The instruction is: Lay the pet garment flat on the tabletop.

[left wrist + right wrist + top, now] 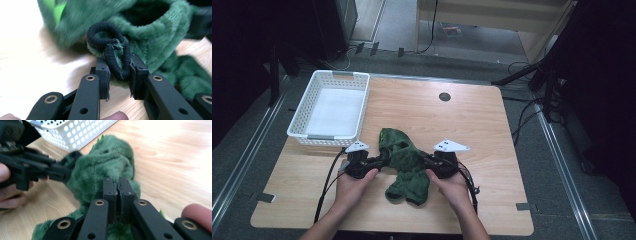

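Green plush garment [404,165] at the near middle of a wooden table [492,135], long axis running near to far, hood end pointing far. Left gripper [119,71] clamped on its black elastic loop [110,47]; right gripper [117,195] pinched narrow, apparently on fleece. White basket [332,107] far left.

garment [406,165]: green plush cloth, fuzzy | cuff loop [112,50]: black ribbed knit | table [472,125]: smooth wood | basket [302,112]: white perforated plastic
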`<state>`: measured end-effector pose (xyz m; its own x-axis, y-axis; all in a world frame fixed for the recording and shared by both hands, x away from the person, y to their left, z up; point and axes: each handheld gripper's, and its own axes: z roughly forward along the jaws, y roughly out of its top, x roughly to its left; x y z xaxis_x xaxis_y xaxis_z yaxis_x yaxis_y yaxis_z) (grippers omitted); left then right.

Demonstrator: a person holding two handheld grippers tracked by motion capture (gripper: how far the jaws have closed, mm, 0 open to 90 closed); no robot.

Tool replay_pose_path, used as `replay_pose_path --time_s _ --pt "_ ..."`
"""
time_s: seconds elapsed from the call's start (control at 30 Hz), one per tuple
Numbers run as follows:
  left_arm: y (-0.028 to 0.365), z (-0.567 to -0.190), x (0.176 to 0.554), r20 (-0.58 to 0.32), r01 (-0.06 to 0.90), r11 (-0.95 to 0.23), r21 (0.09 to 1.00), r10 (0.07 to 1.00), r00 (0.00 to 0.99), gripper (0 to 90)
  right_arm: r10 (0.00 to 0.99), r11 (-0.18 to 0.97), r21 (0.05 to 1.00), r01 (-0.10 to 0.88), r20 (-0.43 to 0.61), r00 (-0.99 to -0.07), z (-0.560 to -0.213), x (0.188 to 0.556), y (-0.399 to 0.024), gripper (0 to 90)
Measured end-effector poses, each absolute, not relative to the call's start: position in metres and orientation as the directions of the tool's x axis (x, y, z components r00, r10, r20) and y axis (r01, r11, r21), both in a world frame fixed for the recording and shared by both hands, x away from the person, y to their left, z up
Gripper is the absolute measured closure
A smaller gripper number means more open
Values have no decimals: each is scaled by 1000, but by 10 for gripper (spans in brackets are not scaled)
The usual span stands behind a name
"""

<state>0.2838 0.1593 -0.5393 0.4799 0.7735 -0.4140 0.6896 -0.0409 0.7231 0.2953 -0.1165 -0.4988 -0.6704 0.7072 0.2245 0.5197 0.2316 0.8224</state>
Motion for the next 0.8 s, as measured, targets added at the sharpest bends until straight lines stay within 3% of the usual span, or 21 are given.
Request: replay_pose_path --time_s 0.23,0.5,0.53,0.57,0.67,0.8 --pt "150 -550 284 -395 730 -99 677 787 473 739 778 259 737 625 225 -587 -531 302 -130 861" --pt "148 -552 272 -406 724 -139 675 750 522 700 767 310 727 613 190 -613 -536 277 -136 871" --pt "147 -552 270 -398 714 -154 683 742 540 696 762 310 722 619 200 -616 -532 272 -141 802" --pt "145 -552 268 -388 706 -163 690 739 550 696 762 310 722 619 200 -616 -532 272 -141 802" --pt "144 -553 267 -381 697 -164 698 739 556 696 733 305 751 585 207 -648 -514 267 -144 529" --pt "144 -554 267 -385 699 -153 699 743 548 701 703 286 837 467 148 -696 -472 271 -130 489"
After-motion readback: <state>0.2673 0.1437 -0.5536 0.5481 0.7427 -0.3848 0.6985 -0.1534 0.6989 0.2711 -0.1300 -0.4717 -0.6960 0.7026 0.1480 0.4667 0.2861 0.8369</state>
